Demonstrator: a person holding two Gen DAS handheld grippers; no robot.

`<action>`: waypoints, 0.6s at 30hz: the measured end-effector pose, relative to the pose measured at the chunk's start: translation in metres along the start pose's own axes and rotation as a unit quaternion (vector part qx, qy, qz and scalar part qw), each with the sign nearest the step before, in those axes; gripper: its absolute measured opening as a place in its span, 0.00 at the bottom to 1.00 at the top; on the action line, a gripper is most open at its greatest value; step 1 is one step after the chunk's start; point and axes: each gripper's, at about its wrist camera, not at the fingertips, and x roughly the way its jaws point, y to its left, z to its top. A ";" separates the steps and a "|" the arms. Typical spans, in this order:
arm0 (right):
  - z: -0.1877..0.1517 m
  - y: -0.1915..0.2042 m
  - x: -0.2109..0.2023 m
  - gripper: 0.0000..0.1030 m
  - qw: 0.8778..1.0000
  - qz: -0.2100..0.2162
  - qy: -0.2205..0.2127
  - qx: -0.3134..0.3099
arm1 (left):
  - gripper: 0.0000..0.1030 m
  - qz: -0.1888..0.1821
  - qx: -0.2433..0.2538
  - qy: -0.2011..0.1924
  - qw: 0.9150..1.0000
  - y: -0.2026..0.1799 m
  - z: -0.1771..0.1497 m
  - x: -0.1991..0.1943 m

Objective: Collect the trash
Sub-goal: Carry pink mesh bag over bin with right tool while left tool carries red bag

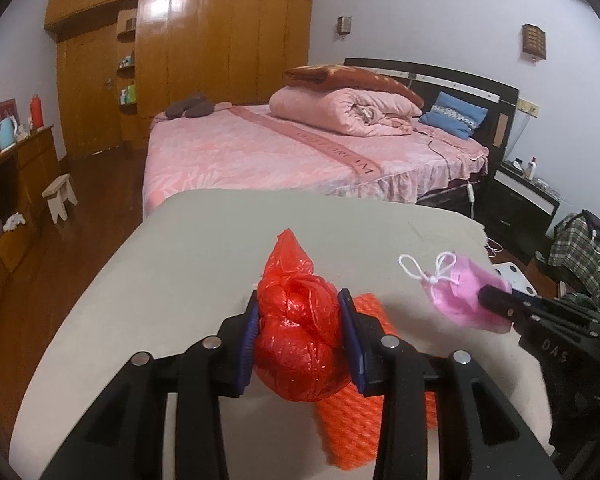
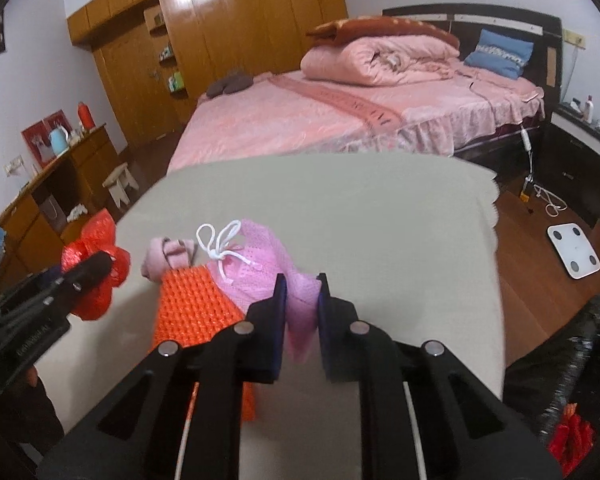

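A knotted red plastic bag (image 1: 300, 332) sits clamped between the blue pads of the left gripper (image 1: 300, 336), held above a beige-covered surface (image 1: 180, 264). Beside it, the right gripper (image 2: 302, 312) pinches a pink face mask (image 2: 276, 264) with white ear loops, its jaws nearly together on the thin fabric; the mask hangs clear of the cloth in the left wrist view. Beneath both lies an orange textured sheet (image 2: 192, 312) on the surface, and at its far end a small rolled pink item (image 2: 168, 258) rests against it. Beyond the surface stands a bed (image 1: 260, 152) with a pink spread, a folded pink quilt (image 1: 340, 112) topped by a brown blanket, and a blue pillow (image 1: 454, 114) against the dark headboard. A wooden wardrobe (image 1: 204, 48) fills the far wall. On the left, a low wooden cabinet (image 1: 24, 168) carries a pale blue kettle (image 1: 6, 132) and a red flask, with a small white stool (image 1: 60, 196) on the wooden floor nearby. A white bathroom scale (image 2: 574, 252) lies on the floor to the right.
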 end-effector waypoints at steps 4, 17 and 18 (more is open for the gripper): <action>0.001 -0.005 -0.026 0.13 1.000 -0.002 -0.019 0.000 | 0.36 -0.013 0.008 -0.009 1.000 -0.016 0.003 -0.015; -0.010 -0.038 -0.108 0.13 0.998 -0.021 -0.062 0.019 | 0.36 -0.062 0.028 -0.039 0.997 -0.074 0.007 -0.061; -0.011 -0.040 -0.112 0.13 0.997 -0.023 -0.064 0.021 | 0.36 -0.067 0.030 -0.041 0.996 -0.080 0.007 -0.065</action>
